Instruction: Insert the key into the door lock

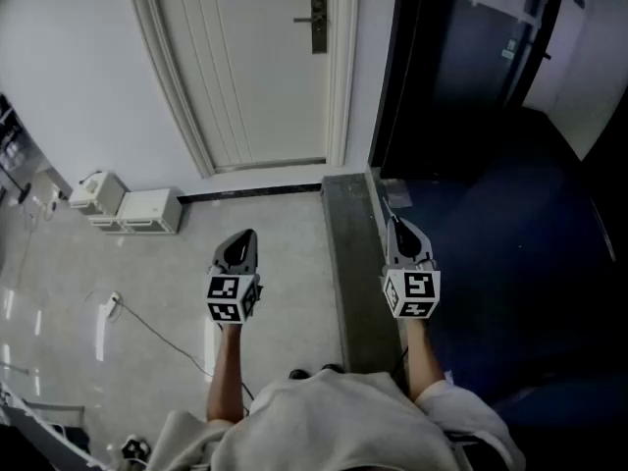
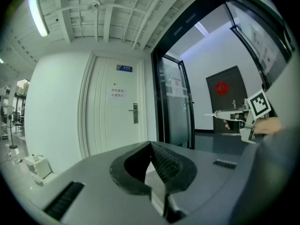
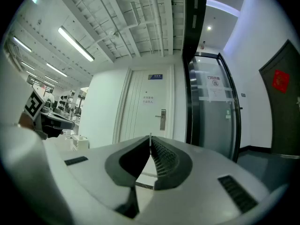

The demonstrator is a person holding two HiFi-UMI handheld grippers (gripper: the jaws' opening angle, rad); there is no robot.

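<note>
A white door [image 1: 265, 67] stands closed ahead, and its dark lever lock [image 1: 319, 23] is far beyond both grippers. The lock also shows in the left gripper view as the lock [image 2: 135, 113] and in the right gripper view as the lock [image 3: 162, 119]. My left gripper [image 1: 247, 235] is held level over the floor, its jaws meeting at the tip [image 2: 151, 143] with nothing between them. My right gripper [image 1: 394, 222] is level over the grey threshold. Its jaws are shut, and a thin pale sliver, the key [image 3: 150, 136], pokes out edge-on at the tip.
White boxes [image 1: 128, 207] sit on the floor by the left wall, with a cable [image 1: 147, 327] trailing across the tiles. A grey threshold strip [image 1: 353, 263] divides the tiles from a dark floor. Dark glass doors [image 1: 471, 57] stand to the right. A dark door with a red sign [image 2: 224, 97] lies beyond.
</note>
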